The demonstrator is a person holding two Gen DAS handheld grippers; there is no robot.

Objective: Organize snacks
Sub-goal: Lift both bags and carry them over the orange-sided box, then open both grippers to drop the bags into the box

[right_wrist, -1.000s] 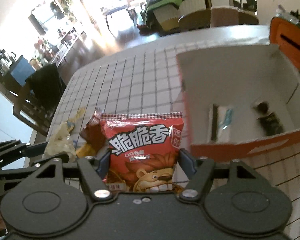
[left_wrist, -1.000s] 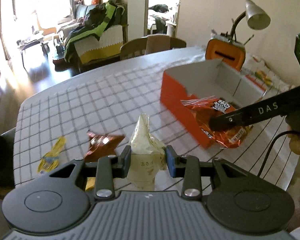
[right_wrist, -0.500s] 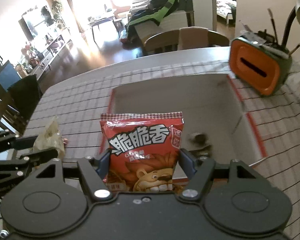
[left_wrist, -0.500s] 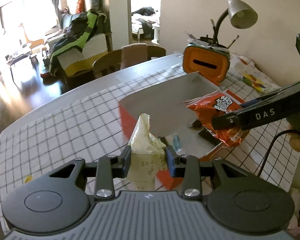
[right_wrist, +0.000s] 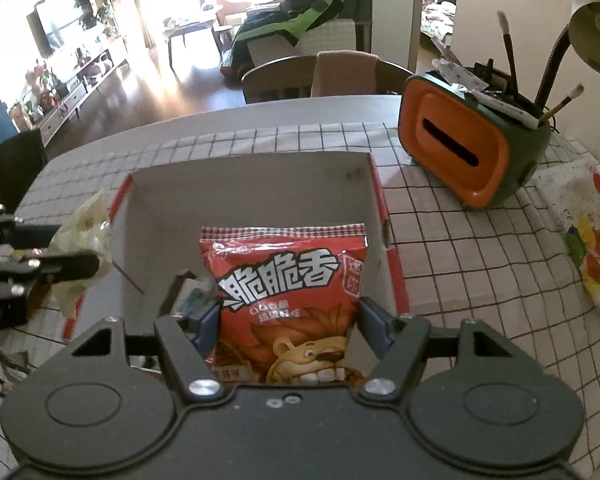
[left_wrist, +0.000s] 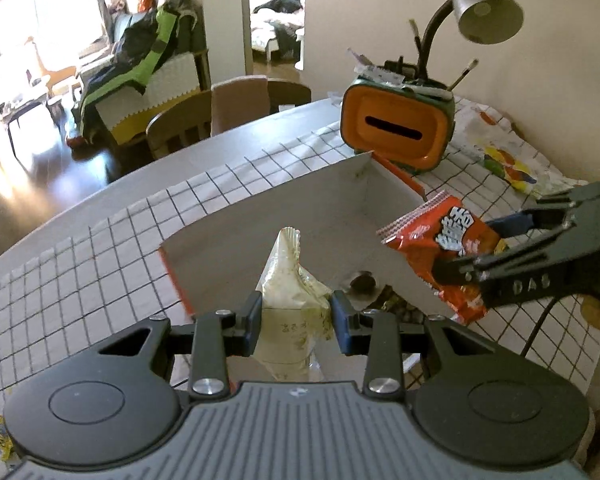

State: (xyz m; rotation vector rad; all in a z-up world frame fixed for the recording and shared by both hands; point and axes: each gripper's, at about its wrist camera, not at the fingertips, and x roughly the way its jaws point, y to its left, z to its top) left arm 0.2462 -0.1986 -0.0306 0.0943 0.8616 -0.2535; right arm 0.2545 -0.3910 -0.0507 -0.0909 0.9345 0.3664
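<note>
My left gripper is shut on a pale yellow snack packet and holds it above the near left corner of the orange box with white inside. My right gripper is shut on a red snack bag with a lion and holds it over the box. The red bag and the right gripper show at the right of the left wrist view. The yellow packet and left gripper show at the left of the right wrist view. Small snacks lie in the box.
An orange and green pen holder with brushes stands behind the box to the right, under a desk lamp. A colourful printed bag lies at the right. A yellow wrapper lies on the checked cloth at the left. Chairs stand beyond the table.
Both grippers have moved forward with their snacks, from beside the box to over it. The loose wrappers on the cloth have dropped out of the left view.
</note>
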